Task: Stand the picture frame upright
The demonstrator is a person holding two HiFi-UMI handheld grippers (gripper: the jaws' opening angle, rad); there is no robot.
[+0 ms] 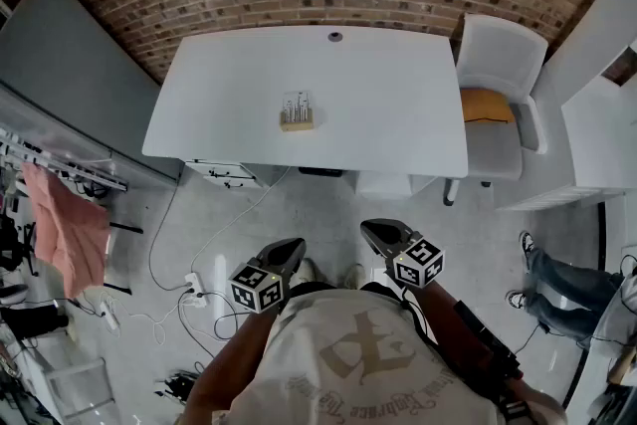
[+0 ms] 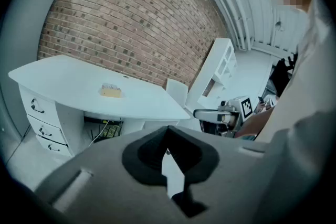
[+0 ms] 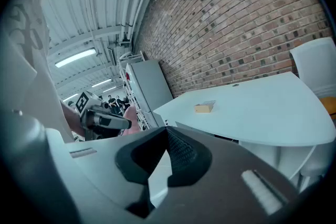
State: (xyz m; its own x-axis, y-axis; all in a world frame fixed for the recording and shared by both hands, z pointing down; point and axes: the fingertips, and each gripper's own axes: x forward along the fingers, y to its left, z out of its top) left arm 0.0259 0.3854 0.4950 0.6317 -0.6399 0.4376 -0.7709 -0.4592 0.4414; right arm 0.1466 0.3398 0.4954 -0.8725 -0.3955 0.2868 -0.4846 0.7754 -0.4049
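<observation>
The picture frame [image 1: 297, 111] is a small pale piece with a wooden edge. It lies near the middle of the white table [image 1: 398, 114], well ahead of me. The left gripper view shows the frame [image 2: 111, 91] far off, and so does the right gripper view [image 3: 205, 107]. My left gripper [image 1: 291, 248] and right gripper [image 1: 373, 229] hang close to my body over the floor, short of the table's near edge. Both are shut with nothing between the jaws, as seen at the left gripper [image 2: 168, 128] and the right gripper [image 3: 167, 128].
A white chair with an orange cushion [image 1: 488, 105] stands at the table's right end. A drawer unit [image 1: 224, 172] sits under the table's left side. Cables and a power strip [image 1: 194, 286] lie on the floor at left, beside a pink cloth [image 1: 65, 224]. A person's legs [image 1: 557, 274] show at right.
</observation>
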